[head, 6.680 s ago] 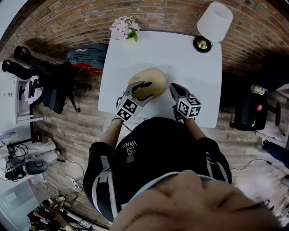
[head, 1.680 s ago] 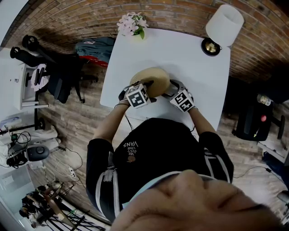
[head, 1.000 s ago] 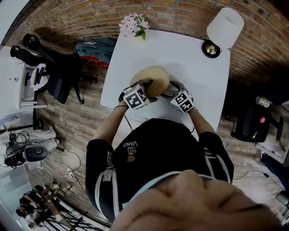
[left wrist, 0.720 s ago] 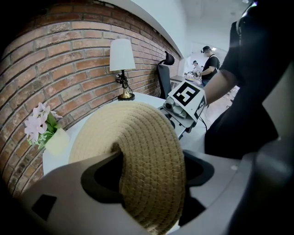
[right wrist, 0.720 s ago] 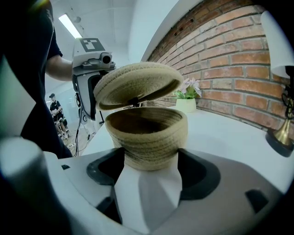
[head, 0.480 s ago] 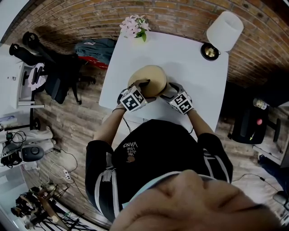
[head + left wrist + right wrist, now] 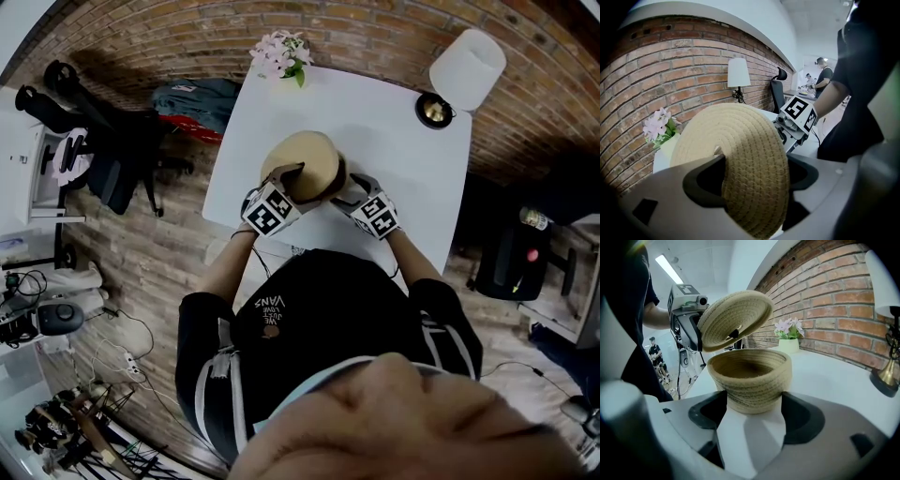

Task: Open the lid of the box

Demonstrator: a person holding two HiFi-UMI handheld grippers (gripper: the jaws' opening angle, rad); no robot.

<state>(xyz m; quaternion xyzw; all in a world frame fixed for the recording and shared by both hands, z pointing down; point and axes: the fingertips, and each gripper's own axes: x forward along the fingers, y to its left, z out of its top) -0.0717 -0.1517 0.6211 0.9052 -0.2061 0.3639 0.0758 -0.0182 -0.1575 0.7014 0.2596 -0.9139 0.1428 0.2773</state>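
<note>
the left gripper had its jaws clamped on the rim of the woven lid, one jaw above and one below the rim. the lid was clear of the box, tilted, with its underside showing toward the right gripper's camera. from the head view it hung over the box and a little toward 10 o'clock of it, so that most of the box was hidden under it there. the right gripper came in from about 5 o'clock and had the box between its jaws, both pressed against the lower wall. the box stood upright on the white table, near the edge closest to the person, with its mouth open; i could not see whether anything lay in it. a small pot of pink flowers stood at the table's far corner, at about 11 o'clock from the box, and a lamp with a white shade at the other far corner, at about 2 o'clock, both well apart from the box.
</note>
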